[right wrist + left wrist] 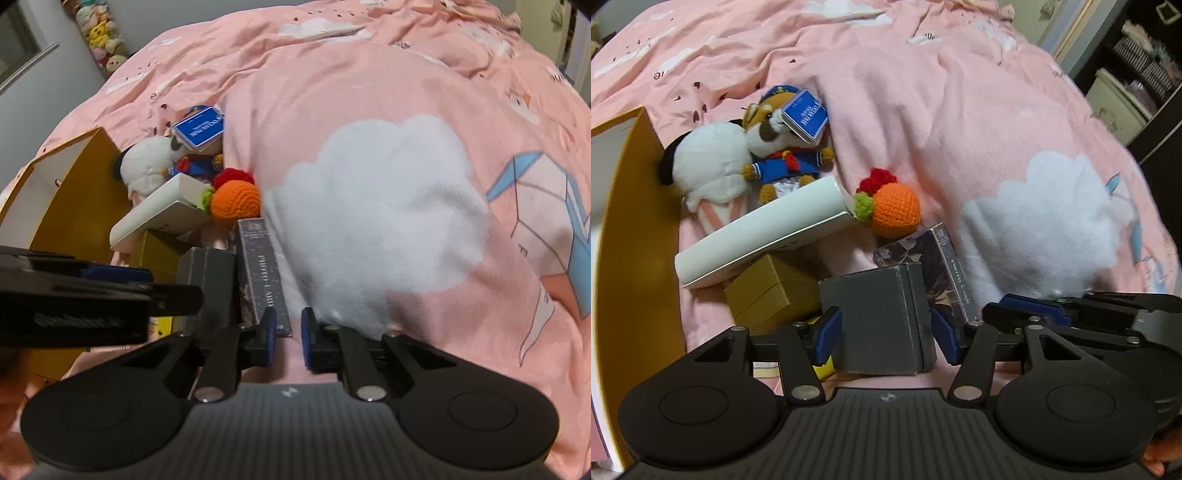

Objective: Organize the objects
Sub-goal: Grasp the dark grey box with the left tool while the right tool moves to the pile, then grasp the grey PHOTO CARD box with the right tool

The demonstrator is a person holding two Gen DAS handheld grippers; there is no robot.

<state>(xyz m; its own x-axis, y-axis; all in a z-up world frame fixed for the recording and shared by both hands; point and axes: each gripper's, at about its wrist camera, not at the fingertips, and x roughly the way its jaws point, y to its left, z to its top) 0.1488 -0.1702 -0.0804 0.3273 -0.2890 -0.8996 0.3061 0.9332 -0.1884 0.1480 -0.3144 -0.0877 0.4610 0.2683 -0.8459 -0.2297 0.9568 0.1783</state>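
A pile of objects lies on the pink bedspread. My left gripper [884,334] is open, its blue pads on either side of a dark grey box [875,317], with small gaps. Behind it stand a dark photo-card box [942,266], a gold box [768,295], a long white box [768,232], an orange crocheted fruit [894,210], a sailor plush [783,147] and a white plush [709,162]. My right gripper [289,338] is nearly closed and empty, just at the near end of the photo-card box [258,269]. The grey box [208,280] sits left of it.
A yellow open container [635,229] stands at the left; it also shows in the right wrist view [77,199]. The pink bedspread [369,92] with a white cloud patch [376,210] spreads right. Shelves [1137,74] stand far right. The left gripper body [74,299] crosses the right view.
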